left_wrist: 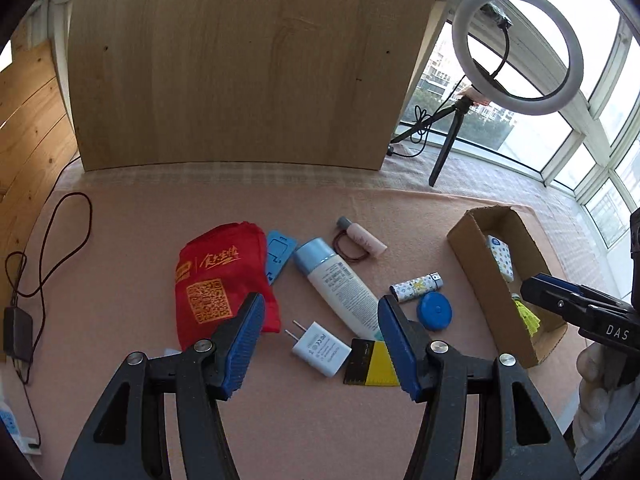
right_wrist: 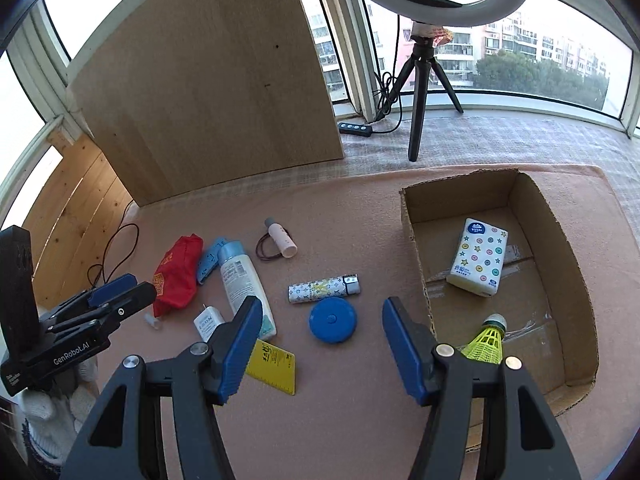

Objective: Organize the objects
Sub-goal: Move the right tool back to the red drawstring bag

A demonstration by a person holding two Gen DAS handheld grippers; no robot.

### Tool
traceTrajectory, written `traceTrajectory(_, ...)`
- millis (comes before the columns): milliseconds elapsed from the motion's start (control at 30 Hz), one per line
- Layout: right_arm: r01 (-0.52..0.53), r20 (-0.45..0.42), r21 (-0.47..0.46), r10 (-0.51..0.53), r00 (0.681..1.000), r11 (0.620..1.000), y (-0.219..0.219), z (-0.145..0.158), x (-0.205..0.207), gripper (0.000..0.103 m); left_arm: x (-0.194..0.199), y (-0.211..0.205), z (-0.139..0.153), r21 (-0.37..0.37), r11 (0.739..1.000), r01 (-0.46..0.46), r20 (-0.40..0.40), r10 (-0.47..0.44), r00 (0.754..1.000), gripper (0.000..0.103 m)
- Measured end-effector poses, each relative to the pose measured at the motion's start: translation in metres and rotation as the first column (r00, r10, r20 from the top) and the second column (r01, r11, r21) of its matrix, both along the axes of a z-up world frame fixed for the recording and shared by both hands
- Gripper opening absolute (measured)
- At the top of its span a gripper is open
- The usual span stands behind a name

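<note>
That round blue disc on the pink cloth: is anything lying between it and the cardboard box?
Nothing visible does. The round blue plastic disc lies on bare pink cloth, and the stretch from it to the open brown cardboard box is free. The patterned white lighter lies just behind the disc, off that path.

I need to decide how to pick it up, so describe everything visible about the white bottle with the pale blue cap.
The white plastic bottle with the pale blue cap lies flat on its side on the pink cloth, cap toward the wooden board. Its flattened body carries a panel of small printed text. It looks closed and intact. Its cap end sits right beside the blue plastic piece; whether they touch is unclear. Its base end is hidden behind a gripper finger. Neither gripper touches it.
</note>
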State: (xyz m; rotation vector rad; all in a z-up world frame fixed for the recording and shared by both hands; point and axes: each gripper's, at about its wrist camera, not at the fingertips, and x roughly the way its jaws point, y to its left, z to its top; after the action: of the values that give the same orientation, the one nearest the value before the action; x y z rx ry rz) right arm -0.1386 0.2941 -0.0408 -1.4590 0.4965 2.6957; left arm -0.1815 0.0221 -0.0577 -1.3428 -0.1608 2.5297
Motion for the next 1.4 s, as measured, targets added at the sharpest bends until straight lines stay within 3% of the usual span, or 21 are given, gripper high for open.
traceTrajectory(200,-0.063,0.021,0.005,0.063,0.998,0.998,-0.040,-0.005,-0.016,0.059,-0.001,-0.060,-0.008,0.012,0.997,-0.079,0.023,0.079,0.997,0.062)
traceTrajectory(267,-0.088,0.030,0.005,0.088,0.996,0.996,-0.053,-0.007,-0.022,0.059,-0.005,-0.076,-0.013,0.019,0.996,-0.091,0.038,0.090,0.995,0.067)
traceTrajectory(333,-0.106,0.041,0.002,0.106,0.994,0.994,-0.065,-0.011,-0.031,0.060,-0.008,-0.090,-0.019,0.031,0.994,-0.103,0.052,0.101,0.993,0.079)
traceTrajectory(500,-0.134,0.077,-0.053,0.138,0.987,0.990,-0.088,-0.025,-0.056,0.061,-0.019,-0.112,-0.035,0.051,0.993,-0.109,0.094,0.103,0.990,0.079)
traceTrajectory(633,-0.143,0.096,-0.072,0.149,0.984,0.987,-0.104,-0.033,-0.073,0.061,-0.029,-0.126,-0.048,0.110,0.987,-0.117,0.137,0.102,0.985,0.084)
traceTrajectory(800,-0.161,0.116,-0.077,0.169,0.979,0.984,-0.123,-0.041,-0.094,0.061,-0.041,-0.133,-0.063,0.183,0.975,-0.123,0.175,0.091,0.980,0.087)
traceTrajectory(1167,-0.175,0.160,-0.085,0.187,0.969,0.981,-0.149,-0.064,-0.132,0.061,-0.062,-0.133,-0.090,0.239,0.964,-0.113,0.226,0.059,0.972,0.088)
traceTrajectory(1400,-0.195,0.197,-0.069,0.205,0.959,0.978,-0.164,-0.082,-0.156,0.061,-0.071,-0.127,-0.102,0.221,0.972,-0.078,0.239,0.023,0.971,0.088)
